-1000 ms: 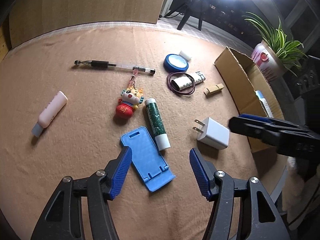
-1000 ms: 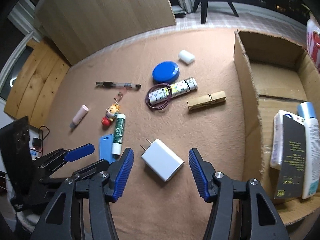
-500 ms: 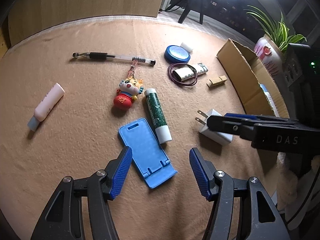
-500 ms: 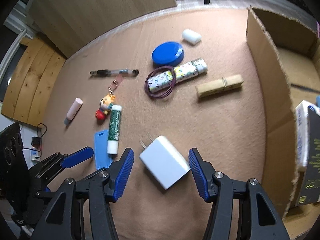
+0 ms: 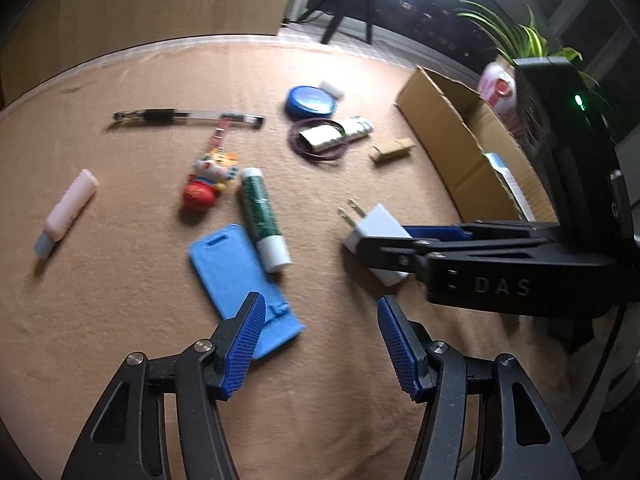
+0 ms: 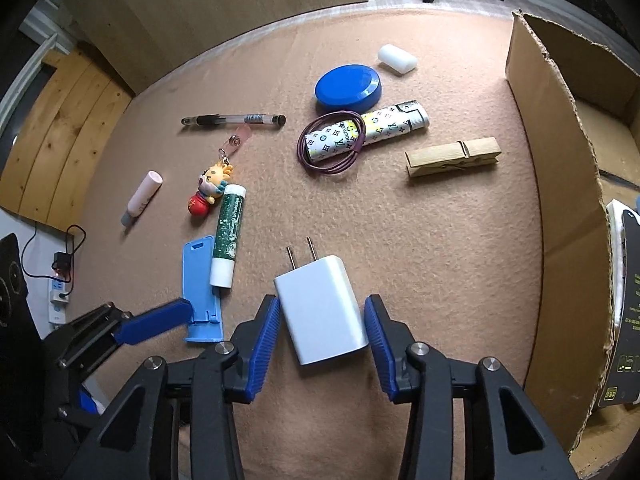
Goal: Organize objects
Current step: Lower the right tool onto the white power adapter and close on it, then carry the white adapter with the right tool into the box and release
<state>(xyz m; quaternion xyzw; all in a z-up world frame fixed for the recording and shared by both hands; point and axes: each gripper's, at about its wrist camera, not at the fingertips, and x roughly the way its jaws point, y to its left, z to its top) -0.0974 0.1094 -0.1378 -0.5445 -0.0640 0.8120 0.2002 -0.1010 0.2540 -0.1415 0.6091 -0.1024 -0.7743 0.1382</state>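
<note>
Right tool (image 6: 322, 330) low over the desk (image 6: 440, 240), jaws parted either side of the white charger (image 6: 320, 308). Left pad looks touching the charger's side, right pad just beside it with a thin gap, so not clamped yet. Charger lies flat, prongs pointing away from the tool. In the left wrist view the right tool (image 5: 384, 240) comes in from the right and covers the near part of the charger (image 5: 376, 226).

Left tool (image 5: 320, 340) open, holding nothing, hovering over the near end of the blue phone stand (image 5: 240, 276). Green glue stick (image 5: 262, 218) lies just ahead, against the stand's right edge. Ahead-left of it: doll keychain (image 5: 208, 180), pen (image 5: 188, 117) further ahead, pink tube (image 5: 68, 212) far left.

Ahead of the right tool: patterned tube (image 6: 366, 134) with a purple cord loop (image 6: 330, 146) around one end, blue lid (image 6: 348, 88) and white cap (image 6: 397, 59) beyond it, clothespin (image 6: 454, 157) ahead-right. Cardboard box (image 6: 560, 184) stands to the right, open, with packaged items inside.
</note>
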